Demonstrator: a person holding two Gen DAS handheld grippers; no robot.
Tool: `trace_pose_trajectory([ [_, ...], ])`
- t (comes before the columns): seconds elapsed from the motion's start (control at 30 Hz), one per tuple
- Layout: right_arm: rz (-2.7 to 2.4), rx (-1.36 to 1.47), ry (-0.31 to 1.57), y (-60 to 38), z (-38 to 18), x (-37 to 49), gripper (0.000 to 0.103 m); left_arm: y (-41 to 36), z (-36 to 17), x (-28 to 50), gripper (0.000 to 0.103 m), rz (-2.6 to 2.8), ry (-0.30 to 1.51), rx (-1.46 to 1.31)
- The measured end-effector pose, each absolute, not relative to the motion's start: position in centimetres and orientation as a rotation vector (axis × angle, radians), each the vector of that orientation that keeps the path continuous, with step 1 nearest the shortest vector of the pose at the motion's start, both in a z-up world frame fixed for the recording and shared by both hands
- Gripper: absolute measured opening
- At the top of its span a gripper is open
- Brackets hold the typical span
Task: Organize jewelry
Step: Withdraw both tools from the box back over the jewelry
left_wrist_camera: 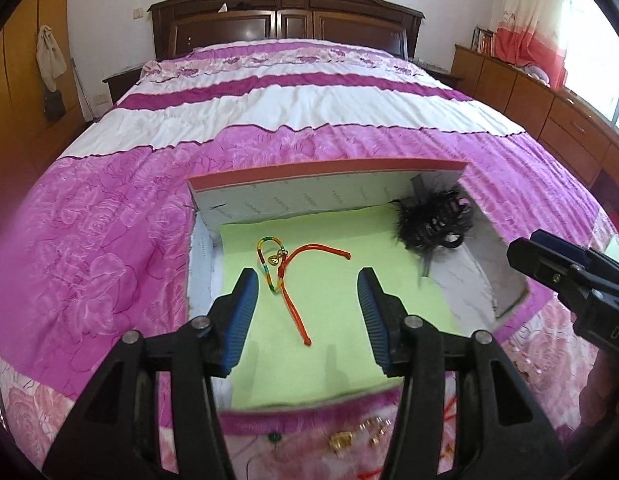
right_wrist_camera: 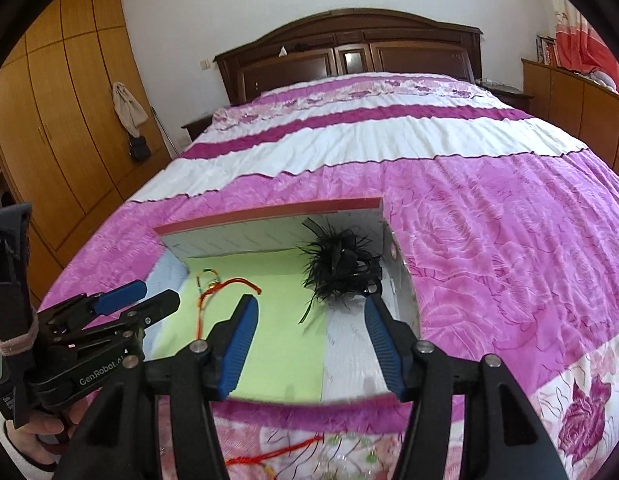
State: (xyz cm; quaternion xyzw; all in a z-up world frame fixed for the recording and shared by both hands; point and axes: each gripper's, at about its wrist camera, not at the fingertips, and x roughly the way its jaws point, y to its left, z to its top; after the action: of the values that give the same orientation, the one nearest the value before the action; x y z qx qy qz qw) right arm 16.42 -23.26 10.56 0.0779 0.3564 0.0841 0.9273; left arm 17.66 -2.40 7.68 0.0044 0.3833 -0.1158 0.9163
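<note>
An open box (left_wrist_camera: 325, 170) (right_wrist_camera: 269, 213) with a green liner lies on the pink bedspread. Inside lie a red cord bracelet with a gold charm (left_wrist_camera: 287, 270) (right_wrist_camera: 223, 286) at the left and a black feathered hair claw (left_wrist_camera: 433, 222) (right_wrist_camera: 341, 270) at the far right corner. My left gripper (left_wrist_camera: 307, 300) is open and empty above the box's near part, the cord between its fingers. My right gripper (right_wrist_camera: 309, 320) is open and empty over the box's right side, just short of the hair claw. Each gripper shows in the other's view: right (left_wrist_camera: 549, 266), left (right_wrist_camera: 141, 298).
More jewelry lies on the bedspread in front of the box: gold pieces and a green bead (left_wrist_camera: 349, 436), red cord and clear beads (right_wrist_camera: 309, 452). The bed's wooden headboard (left_wrist_camera: 285, 20) is far behind. Wardrobes (right_wrist_camera: 69, 120) stand left, low cabinets (left_wrist_camera: 549, 108) right.
</note>
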Motion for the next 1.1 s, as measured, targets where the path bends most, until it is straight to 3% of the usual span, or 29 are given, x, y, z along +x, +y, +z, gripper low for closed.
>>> trace_pose_trajectory([
  [0.4,0.182,0.204,0.729,-24.5,10.9,9.9,0.061,-1.1,9.1,12.3,0.045,-0.265,0.78,-0.013],
  [1.1,0.072,0.207,0.86,-27.4,4.3,6.1,0.061,0.6,5.0,7.7,0.045,-0.233,0.882,0.004],
])
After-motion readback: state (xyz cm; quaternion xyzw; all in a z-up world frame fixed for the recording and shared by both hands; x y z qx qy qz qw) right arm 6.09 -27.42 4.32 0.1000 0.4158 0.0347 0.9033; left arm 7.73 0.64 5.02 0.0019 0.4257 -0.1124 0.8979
